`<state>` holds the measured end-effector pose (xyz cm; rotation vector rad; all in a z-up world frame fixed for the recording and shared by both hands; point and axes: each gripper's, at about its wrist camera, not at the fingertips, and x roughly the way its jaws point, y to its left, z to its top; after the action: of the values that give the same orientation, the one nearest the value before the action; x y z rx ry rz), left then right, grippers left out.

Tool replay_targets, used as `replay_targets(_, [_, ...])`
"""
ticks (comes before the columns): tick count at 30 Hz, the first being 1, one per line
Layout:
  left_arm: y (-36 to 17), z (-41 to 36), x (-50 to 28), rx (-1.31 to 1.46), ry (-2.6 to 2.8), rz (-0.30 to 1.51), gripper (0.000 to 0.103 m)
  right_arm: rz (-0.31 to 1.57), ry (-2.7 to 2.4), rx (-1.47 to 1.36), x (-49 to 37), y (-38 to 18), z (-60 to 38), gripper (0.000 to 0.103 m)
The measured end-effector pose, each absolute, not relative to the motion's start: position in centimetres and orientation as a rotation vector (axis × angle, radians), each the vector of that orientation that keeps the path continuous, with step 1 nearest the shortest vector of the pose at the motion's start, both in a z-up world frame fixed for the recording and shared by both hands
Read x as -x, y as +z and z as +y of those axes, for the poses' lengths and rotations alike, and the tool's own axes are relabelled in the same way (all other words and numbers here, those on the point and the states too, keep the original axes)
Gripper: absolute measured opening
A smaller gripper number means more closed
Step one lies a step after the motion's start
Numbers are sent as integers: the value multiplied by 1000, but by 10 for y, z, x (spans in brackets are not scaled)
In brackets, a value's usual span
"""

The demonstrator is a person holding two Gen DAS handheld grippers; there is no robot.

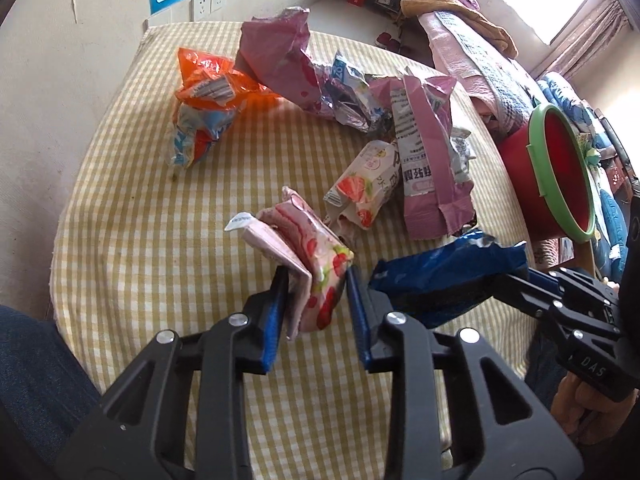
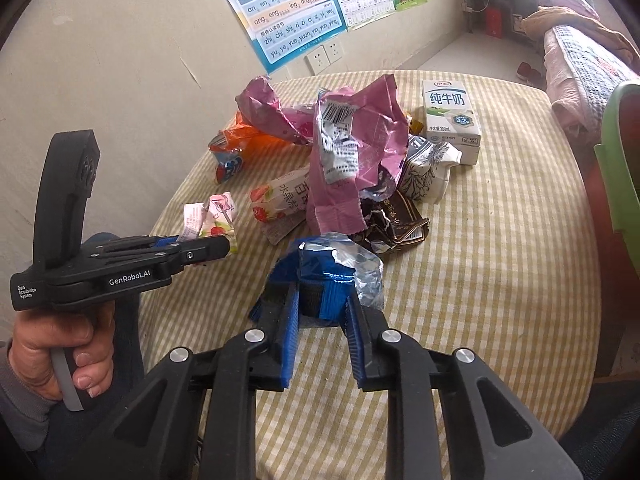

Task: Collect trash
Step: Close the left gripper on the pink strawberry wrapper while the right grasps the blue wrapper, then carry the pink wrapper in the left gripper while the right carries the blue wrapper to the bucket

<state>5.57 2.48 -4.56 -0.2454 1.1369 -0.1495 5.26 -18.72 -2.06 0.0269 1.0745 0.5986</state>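
My left gripper (image 1: 318, 276) is shut on a pink strawberry-print wrapper (image 1: 308, 256) and holds it above the checked tablecloth (image 1: 160, 240); the wrapper also shows in the right wrist view (image 2: 214, 216). My right gripper (image 2: 322, 300) is shut on a blue foil wrapper (image 2: 332, 268), which also shows in the left wrist view (image 1: 444, 276). More trash lies on the table: an orange bag (image 1: 208, 92), a pink torn bag (image 2: 352, 140), a strawberry snack pack (image 1: 360, 188), a brown wrapper (image 2: 396, 220) and a milk carton (image 2: 450, 116).
A red bin with a green rim (image 1: 560, 172) stands off the table's right edge. A wall with posters (image 2: 288, 12) and sockets lies behind the table. A bed with blankets (image 1: 472, 52) is at the back right.
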Motion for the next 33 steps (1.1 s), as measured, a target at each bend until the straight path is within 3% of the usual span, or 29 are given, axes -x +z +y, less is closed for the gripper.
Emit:
replay_targets(9, [-18,22,-50,256,-160,1078,29,1038,573,-63,-45,1,-208,15])
replay_targets(11, [-14,20,-51,250,-165,1069,29,1029,572,-65,-43,4,-211,5])
replay_targets(13, [-10,15,-51,242,-172,1062,29,1019,564,-66,-42,7,-211,2])
replay_targets(33, [40,-47,-66,157,-303,970,29,880,467,-115,-44,63,-262,1])
